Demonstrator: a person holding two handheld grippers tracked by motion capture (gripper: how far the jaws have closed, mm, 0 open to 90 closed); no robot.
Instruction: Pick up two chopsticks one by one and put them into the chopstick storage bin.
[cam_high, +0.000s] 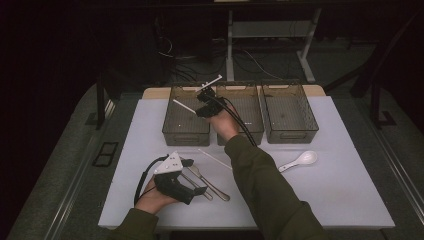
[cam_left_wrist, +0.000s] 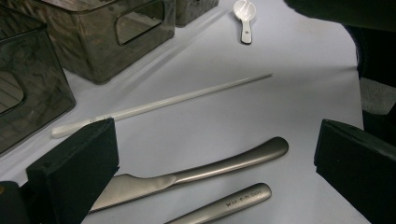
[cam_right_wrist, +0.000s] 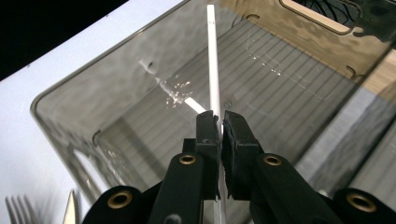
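white chopstick (cam_right_wrist: 212, 60) pinched between the right gripper's (cam_right_wrist: 220, 122) jaws over the left bin (cam_right_wrist: 93, 88) (left gripper (cam_left_wrist: 215, 154) jaws wide).

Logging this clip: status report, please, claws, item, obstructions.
Right claw shut on white chopstick, above left bin. Left claw open over knife. Nothing in the way.

Brushed-metal knife (cam_left_wrist: 196, 170), smoky translucent-plastic bin (cam_right_wrist: 140, 88)
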